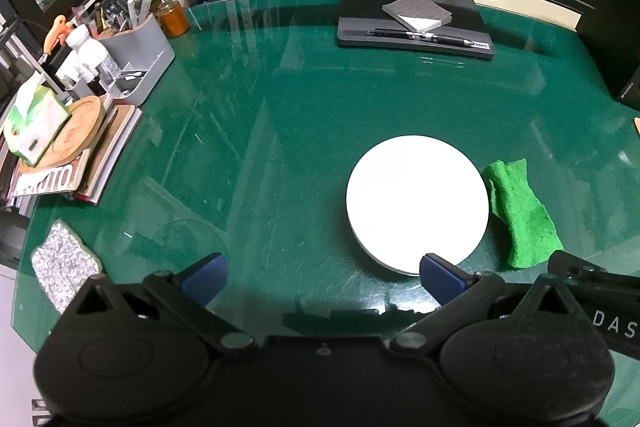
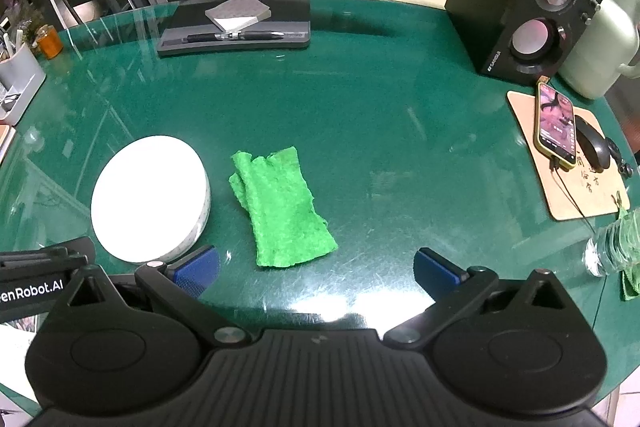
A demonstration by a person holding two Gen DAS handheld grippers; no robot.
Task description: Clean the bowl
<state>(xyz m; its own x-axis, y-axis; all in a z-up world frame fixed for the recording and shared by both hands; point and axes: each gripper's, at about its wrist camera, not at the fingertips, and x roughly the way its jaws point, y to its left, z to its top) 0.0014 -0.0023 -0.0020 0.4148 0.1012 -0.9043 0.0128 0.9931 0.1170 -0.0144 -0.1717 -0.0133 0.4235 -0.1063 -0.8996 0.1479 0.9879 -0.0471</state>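
A white bowl (image 1: 417, 198) stands on the green glass table; its inside is washed out by glare. In the right wrist view the same bowl (image 2: 150, 197) is at the left. A crumpled green cloth (image 1: 520, 213) lies just right of it, apart from the rim; this cloth (image 2: 282, 205) is ahead of the right gripper. My left gripper (image 1: 322, 277) is open, its right fingertip (image 1: 440, 277) at the bowl's near rim. My right gripper (image 2: 316, 271) is open with nothing between its blue pads, just short of the cloth.
A monitor stand (image 1: 414, 27) with a pen and notepad is at the back. A grey organiser (image 1: 132, 63), books and a tissue pack crowd the left edge. A silver scrub pad (image 1: 62, 265) lies near left. A speaker (image 2: 520, 11), phone (image 2: 556, 125), mouse and bottle (image 2: 608, 251) sit right.
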